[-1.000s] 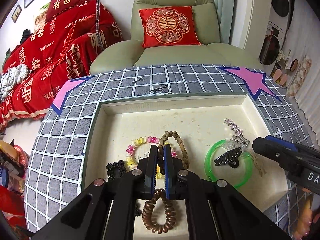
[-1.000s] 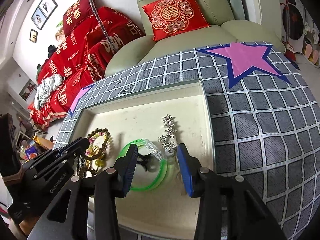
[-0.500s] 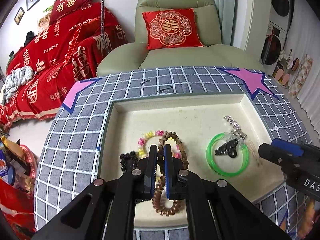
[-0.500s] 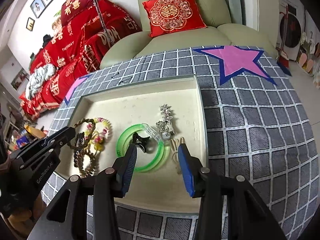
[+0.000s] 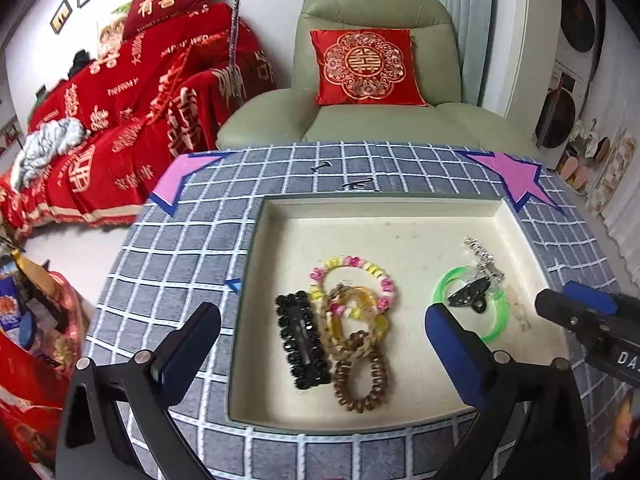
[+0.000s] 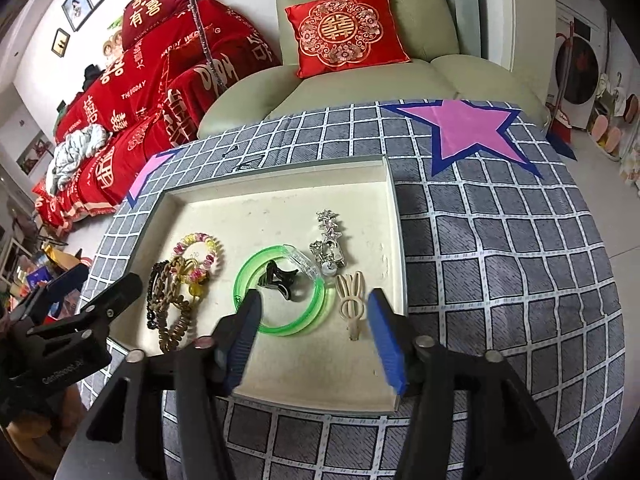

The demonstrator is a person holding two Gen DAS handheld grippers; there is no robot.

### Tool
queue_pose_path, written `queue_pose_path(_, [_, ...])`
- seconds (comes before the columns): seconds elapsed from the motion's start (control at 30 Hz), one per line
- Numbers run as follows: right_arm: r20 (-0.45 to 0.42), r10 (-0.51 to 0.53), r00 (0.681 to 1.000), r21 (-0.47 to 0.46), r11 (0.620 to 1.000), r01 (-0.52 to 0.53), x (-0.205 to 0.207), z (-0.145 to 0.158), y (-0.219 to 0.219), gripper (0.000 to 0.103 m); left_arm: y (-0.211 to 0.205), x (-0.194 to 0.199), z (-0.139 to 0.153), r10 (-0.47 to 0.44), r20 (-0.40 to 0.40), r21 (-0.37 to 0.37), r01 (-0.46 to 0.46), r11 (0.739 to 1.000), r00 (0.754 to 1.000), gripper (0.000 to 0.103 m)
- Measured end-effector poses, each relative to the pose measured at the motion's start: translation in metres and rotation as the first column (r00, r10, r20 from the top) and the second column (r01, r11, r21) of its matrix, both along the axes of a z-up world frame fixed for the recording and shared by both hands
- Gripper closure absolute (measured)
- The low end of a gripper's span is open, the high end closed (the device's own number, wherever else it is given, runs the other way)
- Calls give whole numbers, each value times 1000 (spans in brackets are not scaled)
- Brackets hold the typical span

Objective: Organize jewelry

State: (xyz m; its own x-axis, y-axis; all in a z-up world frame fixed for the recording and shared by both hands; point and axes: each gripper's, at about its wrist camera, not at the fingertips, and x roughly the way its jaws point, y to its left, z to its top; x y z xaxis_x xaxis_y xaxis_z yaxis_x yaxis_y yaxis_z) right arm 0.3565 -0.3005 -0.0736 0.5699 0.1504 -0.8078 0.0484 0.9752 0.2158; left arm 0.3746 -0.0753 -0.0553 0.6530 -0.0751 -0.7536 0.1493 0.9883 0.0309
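Both bracelets [image 5: 352, 312] between left tool [image 5: 320, 344]

left wrist view: sits on the left hand-held gripper [image 5: 322, 342], looks forward and steeply down along its fingers, close above the near-left part of the tray [image 5: 376, 206].
right wrist view: sits on the right hand-held gripper [image 6: 316, 326], same steep downward tilt, close over the tray's [image 6: 276, 174] near-right part.
facing: both toward the green armchair [image 5: 376, 68].
shared: tray, grid-cloth counter [image 6: 500, 248], armchair [image 6: 360, 12], red sofa [image 5: 120, 92]; each view catches the other gripper at its edge.
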Motion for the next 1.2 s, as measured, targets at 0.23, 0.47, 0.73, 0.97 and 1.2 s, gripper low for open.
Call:
queue_pose_path(0.23, [14, 13, 1000, -57, 998, -12, -6, -1, 9, 14, 0, -11, 3, -2, 14, 33, 1, 999, 1000, 0])
queue_pose_path(0.47, [37, 4, 999, -74, 997, -1, -15, 1, 9, 14, 7, -21, 5, 8, 15, 36, -8, 999, 1000, 0])
queue_pose_path(0.73, [13, -12, 1000, -25, 1000, 12, -40, 3, 8, 14, 14, -52, 10, 2, 14, 18, -2, 1000, 1000, 0])
queue_pose_path(0.97, [36, 10, 999, -52, 999, -8, -80, 8, 18, 14, 25, -96, 13, -3, 12, 5, 3, 1000, 1000, 0])
queue_pose_path(1.2, [75, 26, 997, -83, 996, -20, -123, 17, 30, 14, 34, -148, 16, 6, 31, 5, -6, 1000, 999, 0])
